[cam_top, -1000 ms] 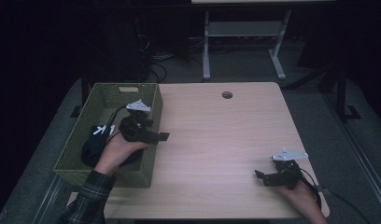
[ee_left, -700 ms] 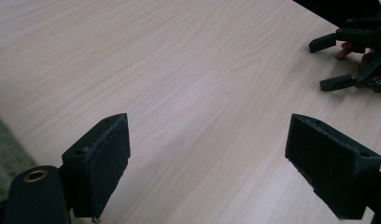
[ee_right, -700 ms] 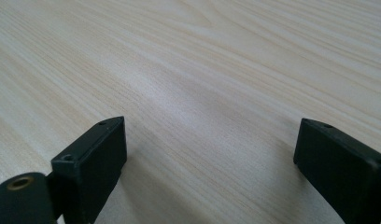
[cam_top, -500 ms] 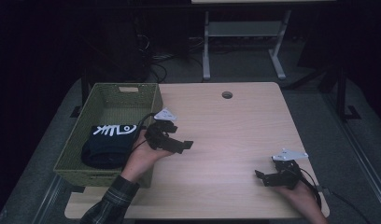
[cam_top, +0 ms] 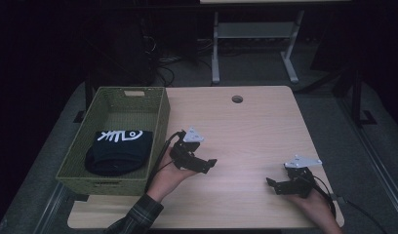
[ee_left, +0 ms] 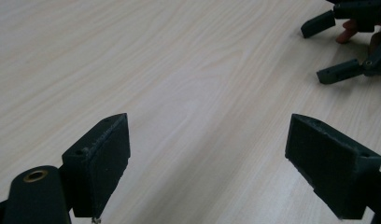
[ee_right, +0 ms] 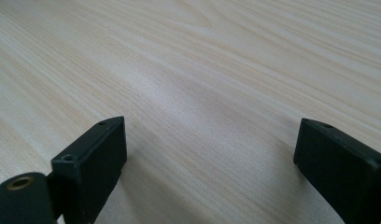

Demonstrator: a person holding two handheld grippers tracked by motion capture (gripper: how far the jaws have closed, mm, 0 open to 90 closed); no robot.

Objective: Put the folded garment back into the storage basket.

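Note:
A folded black garment (cam_top: 118,150) with a white fish-bone print lies in the green woven basket (cam_top: 158,126) at the table's left. My left gripper (cam_top: 210,165) hovers over the wooden table (cam_top: 246,131) just right of the basket, open, with bare wood between its jaws (ee_left: 207,163). My right gripper (cam_top: 271,184) rests low near the front right edge, open and holding nothing (ee_right: 209,163). In the left gripper view the right gripper (ee_left: 340,46) appears far off at the top right.
A round cable hole (cam_top: 237,99) sits near the table's far edge. Behind the table stand a white metal frame (cam_top: 250,44) and loose cables (cam_top: 158,48) on the dark floor. Cables trail from both grippers.
My left gripper has come out of the basket and moved right over the table, leaving the black garment in the basket. The right gripper has stayed put.

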